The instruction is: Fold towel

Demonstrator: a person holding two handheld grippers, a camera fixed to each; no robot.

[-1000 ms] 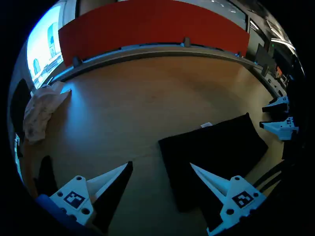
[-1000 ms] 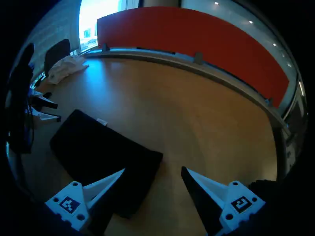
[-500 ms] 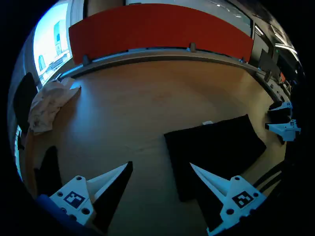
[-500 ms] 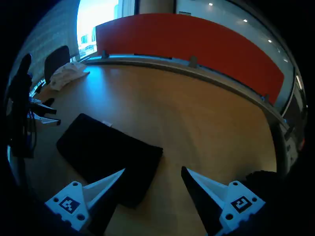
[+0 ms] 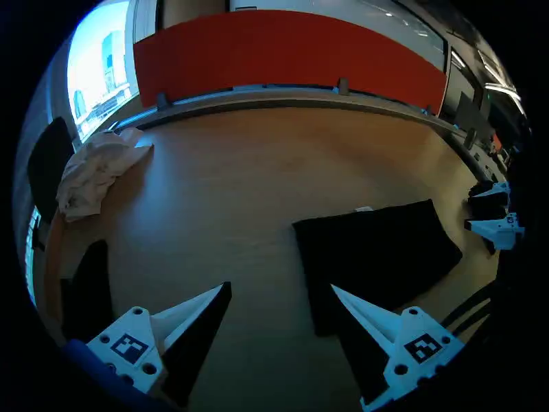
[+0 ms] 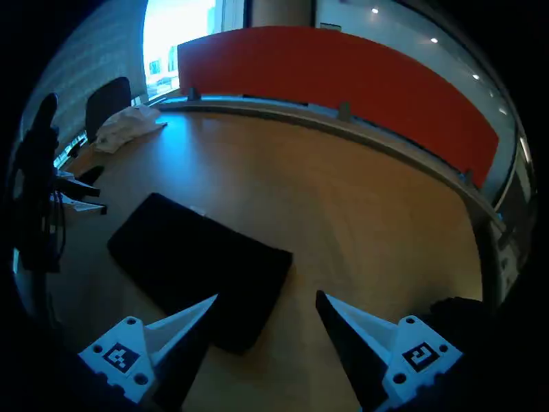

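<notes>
A dark towel [image 5: 381,254] lies folded flat on the wooden table [image 5: 240,185], with a small white tag [image 5: 363,209] at its far edge. In the left gripper view my left gripper [image 5: 278,302] hangs open above the table, its right finger over the towel's near corner and nothing between its fingers. The right gripper [image 5: 495,214] appears at the far right edge beyond the towel. In the right gripper view the towel [image 6: 199,264] lies left of centre, and my right gripper [image 6: 267,309] is open above its near right corner. The left gripper [image 6: 81,199] shows at the far left.
A crumpled pale cloth [image 5: 92,172] lies at the table's far left corner [image 6: 130,123]. A red divider panel [image 5: 288,55] runs along the table's far edge. Dark chairs [image 6: 106,103] stand beyond the left end. Bare wood stretches right of the towel [image 6: 384,226].
Both grippers have drawn back and risen slightly from the towel, which now looks smaller and farther off. The towel itself has not moved. Both stay open.
</notes>
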